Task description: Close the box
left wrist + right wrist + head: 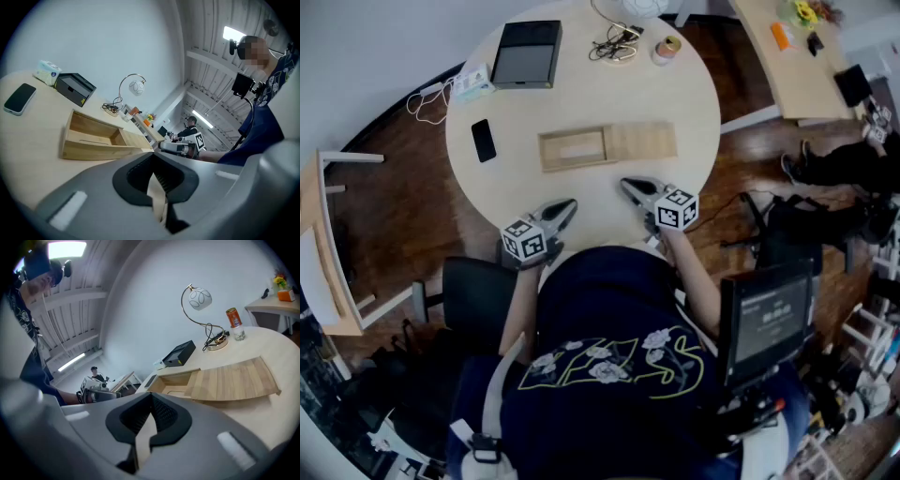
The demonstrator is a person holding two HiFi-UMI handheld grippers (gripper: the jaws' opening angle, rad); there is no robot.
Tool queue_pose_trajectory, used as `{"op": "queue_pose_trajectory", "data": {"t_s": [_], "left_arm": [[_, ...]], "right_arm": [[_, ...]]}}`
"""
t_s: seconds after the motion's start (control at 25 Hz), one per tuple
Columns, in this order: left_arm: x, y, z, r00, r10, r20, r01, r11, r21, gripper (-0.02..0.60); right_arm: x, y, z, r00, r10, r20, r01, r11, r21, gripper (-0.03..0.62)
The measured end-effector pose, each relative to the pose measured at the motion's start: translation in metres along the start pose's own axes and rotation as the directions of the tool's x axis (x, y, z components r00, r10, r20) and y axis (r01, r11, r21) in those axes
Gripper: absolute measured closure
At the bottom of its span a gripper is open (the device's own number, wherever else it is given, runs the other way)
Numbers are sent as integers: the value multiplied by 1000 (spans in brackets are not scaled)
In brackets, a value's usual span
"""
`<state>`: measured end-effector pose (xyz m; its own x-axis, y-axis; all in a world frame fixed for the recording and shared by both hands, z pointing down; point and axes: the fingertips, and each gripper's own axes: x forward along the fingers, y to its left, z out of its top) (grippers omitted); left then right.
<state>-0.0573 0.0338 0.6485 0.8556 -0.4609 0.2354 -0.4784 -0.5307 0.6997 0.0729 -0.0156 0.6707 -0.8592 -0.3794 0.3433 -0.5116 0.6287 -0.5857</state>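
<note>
No words or numbers can be read here.

A screen (766, 323) sits back behind the jaws of the right gripper (625, 185), off to their right. It shows pale lines of writing, but they are too small to read.

An orange can (232, 316) stands on the surface far ahead of those jaws. Its print is only a blur.

A soft pack (48, 71) lies far ahead and left of the jaws of the left gripper (569, 203). Its green print is blurry too.

The left cube (525, 241) and the right cube (678, 208) show black and white square shapes, not letters.
</note>
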Motion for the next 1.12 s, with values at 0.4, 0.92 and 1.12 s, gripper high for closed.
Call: {"op": "queue_pose_trajectory", "data": {"t_s": [0.4, 0.92, 1.12], "left_arm": [[-31, 51, 34, 981, 113, 161, -110, 994, -27, 578], [-34, 201, 45, 870, 489, 54, -427, 805, -411, 578], [-27, 203, 40, 874, 483, 45, -415, 792, -449, 578]], "right_arm": [[-65, -124, 26, 924, -380, -50, 381, 925, 13, 600], [-86, -291, 6, 787, -502, -357, 605, 740, 293, 603], [-42, -258, 17, 899, -362, -246, 438, 744, 505, 605]]}}
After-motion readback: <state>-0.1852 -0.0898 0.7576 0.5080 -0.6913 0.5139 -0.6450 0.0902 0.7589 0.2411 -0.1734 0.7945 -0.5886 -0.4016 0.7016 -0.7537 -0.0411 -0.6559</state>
